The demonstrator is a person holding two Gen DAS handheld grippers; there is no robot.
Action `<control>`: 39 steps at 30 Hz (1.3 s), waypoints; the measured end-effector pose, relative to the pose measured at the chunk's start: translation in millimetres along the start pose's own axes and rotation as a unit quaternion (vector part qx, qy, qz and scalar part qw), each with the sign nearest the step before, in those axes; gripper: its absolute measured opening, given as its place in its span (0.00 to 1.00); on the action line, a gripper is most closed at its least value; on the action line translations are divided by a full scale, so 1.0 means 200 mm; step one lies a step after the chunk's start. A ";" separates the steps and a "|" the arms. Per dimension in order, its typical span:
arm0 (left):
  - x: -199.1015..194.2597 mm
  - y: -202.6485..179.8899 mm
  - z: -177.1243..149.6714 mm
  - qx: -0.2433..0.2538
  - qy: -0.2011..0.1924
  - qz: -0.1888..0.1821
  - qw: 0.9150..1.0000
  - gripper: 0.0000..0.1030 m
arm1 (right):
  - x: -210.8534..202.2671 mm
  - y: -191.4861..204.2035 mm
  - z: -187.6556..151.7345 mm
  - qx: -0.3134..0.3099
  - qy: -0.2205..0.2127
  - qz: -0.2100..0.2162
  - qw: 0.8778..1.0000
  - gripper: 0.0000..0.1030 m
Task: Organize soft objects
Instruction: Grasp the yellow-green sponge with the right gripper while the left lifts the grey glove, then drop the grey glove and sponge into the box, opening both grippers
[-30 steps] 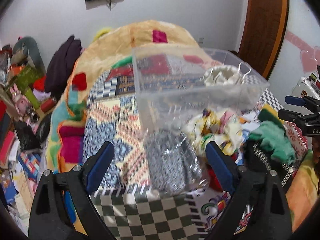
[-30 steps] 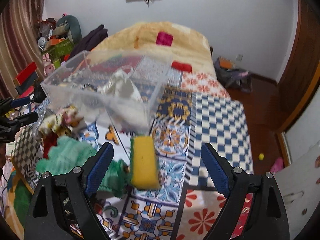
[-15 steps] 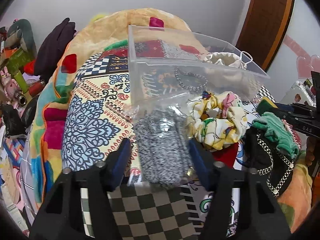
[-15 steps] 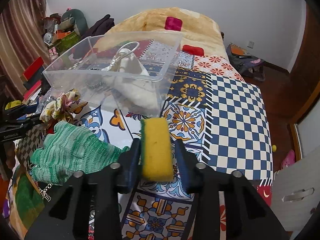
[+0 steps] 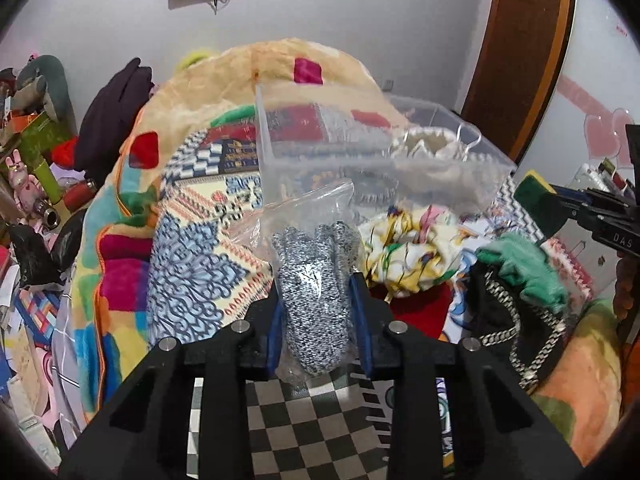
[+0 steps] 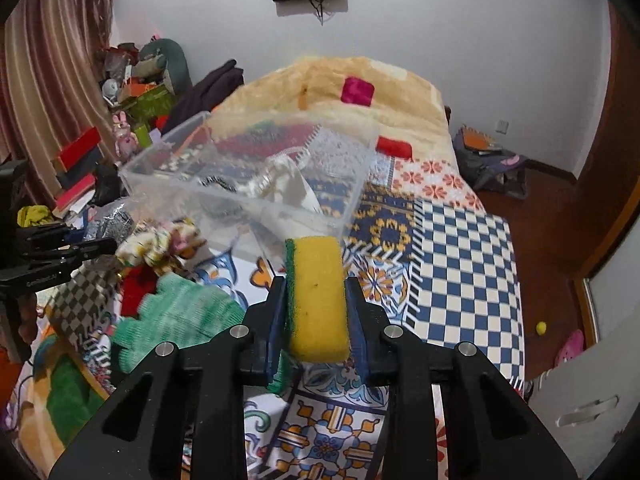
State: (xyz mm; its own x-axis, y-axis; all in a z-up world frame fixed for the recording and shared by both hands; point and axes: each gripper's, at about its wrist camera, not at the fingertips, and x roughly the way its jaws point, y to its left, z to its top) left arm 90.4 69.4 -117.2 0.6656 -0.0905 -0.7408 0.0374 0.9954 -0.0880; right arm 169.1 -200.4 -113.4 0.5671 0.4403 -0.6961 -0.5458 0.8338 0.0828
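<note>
My left gripper point(image 5: 318, 280) is shut on a clear bag holding grey speckled gloves point(image 5: 314, 276), lifted off the bed. My right gripper point(image 6: 316, 284) is shut on a yellow sponge point(image 6: 318, 292) with a green scrub side, held above the quilt; it also shows in the left wrist view point(image 5: 538, 196). A clear plastic bin point(image 6: 256, 184) stands on the bed ahead, with a cream pouch point(image 6: 286, 178) inside. A floral scrunchie point(image 5: 412, 248), a green knit glove point(image 6: 180, 316) and a black chain bag point(image 5: 508, 320) lie in front of the bin.
The bed carries a patterned quilt point(image 6: 460, 248) and an orange blanket point(image 6: 332, 80). Clutter and boxes point(image 6: 136, 92) stand along the left wall. A wooden door point(image 5: 524, 52) is at the right. A white drawer unit point(image 6: 584, 408) stands beside the bed.
Both grippers closed from open: the left on the bagged gloves, the right on the sponge. Both have since lifted their objects off the bed.
</note>
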 end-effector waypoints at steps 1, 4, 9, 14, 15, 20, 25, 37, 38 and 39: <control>-0.02 0.00 0.01 -0.001 -0.006 -0.001 1.000 0.29 | -0.02 0.01 0.01 -0.002 -0.006 0.002 1.000 0.25; -0.09 0.00 0.06 -0.003 -0.026 -0.004 1.000 0.29 | -0.06 0.04 0.05 -0.008 -0.023 0.005 1.000 0.25; -0.16 -0.02 0.17 0.004 -0.061 0.000 0.998 0.29 | -0.10 0.10 0.15 -0.026 -0.053 0.011 0.998 0.25; -0.18 -0.03 0.28 0.005 -0.084 -0.003 0.996 0.30 | -0.11 0.18 0.25 -0.044 -0.080 0.019 0.996 0.26; -0.17 -0.04 0.31 0.005 -0.087 -0.006 0.996 0.30 | -0.10 0.19 0.27 -0.048 -0.083 0.019 0.995 0.26; -0.11 -0.05 0.41 0.002 -0.090 -0.010 0.996 0.30 | -0.04 0.24 0.35 -0.057 -0.087 0.021 0.994 0.26; -0.01 -0.07 0.49 0.006 -0.079 0.000 0.997 0.30 | 0.06 0.25 0.42 -0.047 -0.076 0.032 0.995 0.26; 0.30 -0.10 0.54 0.030 -0.013 0.028 0.999 0.30 | 0.32 0.26 0.47 -0.045 -0.016 0.034 0.998 0.26; 0.33 -0.11 0.54 0.033 -0.007 0.030 0.999 0.30 | 0.34 0.27 0.47 -0.047 -0.011 0.033 0.998 0.26; 0.35 -0.11 0.54 0.035 -0.003 0.031 0.999 0.30 | 0.35 0.27 0.47 -0.050 -0.005 0.032 0.998 0.26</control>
State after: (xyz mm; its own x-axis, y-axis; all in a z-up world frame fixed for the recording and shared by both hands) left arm 215.6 44.4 -95.3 0.6732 -0.0295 -0.7388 0.0480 0.9988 0.0038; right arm 237.9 -93.0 -91.1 0.5357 0.4954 -0.6838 -0.6389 0.7673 0.0554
